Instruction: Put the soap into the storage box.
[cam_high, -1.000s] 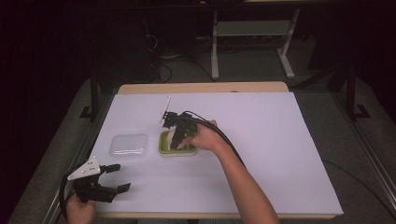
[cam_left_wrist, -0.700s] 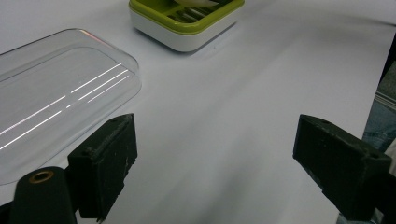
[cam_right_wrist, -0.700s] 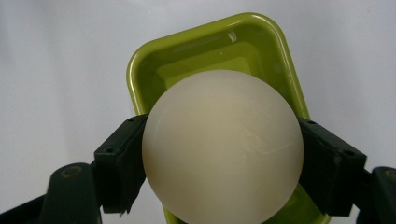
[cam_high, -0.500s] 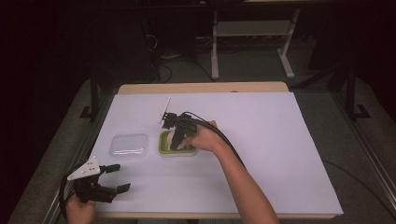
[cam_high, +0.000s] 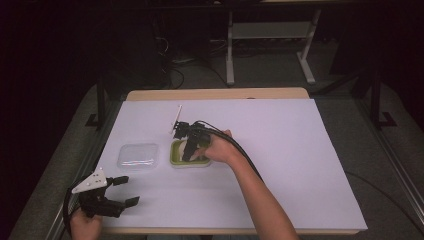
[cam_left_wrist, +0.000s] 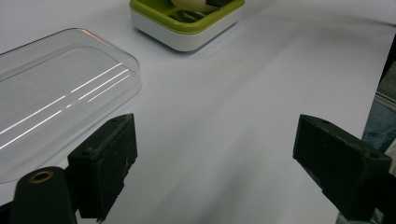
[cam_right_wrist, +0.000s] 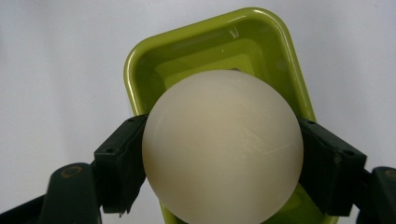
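Note:
A green soap dish (cam_high: 176, 161) with a white base sits near the table's middle; it also appears as the green dish (cam_left_wrist: 154, 13) and the green dish (cam_right_wrist: 140, 70). My right gripper (cam_high: 189, 149) points down into it, its jaws shut on a round cream-white soap (cam_right_wrist: 223, 147) held just over the dish. A clear plastic lid (cam_high: 138, 155) lies left of the dish, also seen as the clear lid (cam_left_wrist: 56, 88). My left gripper (cam_high: 127, 191) rests at the table's front left corner, open and holding nothing; in the left gripper view its gripper (cam_left_wrist: 212, 177) hovers over bare white table.
A white sheet (cam_high: 300, 150) covers the table, with a wooden edge (cam_high: 215, 94) at the back. A thin white stick (cam_high: 176, 118) lies behind the dish. Cables trail from both grippers. Dark floor and a metal stand (cam_high: 270, 45) lie beyond.

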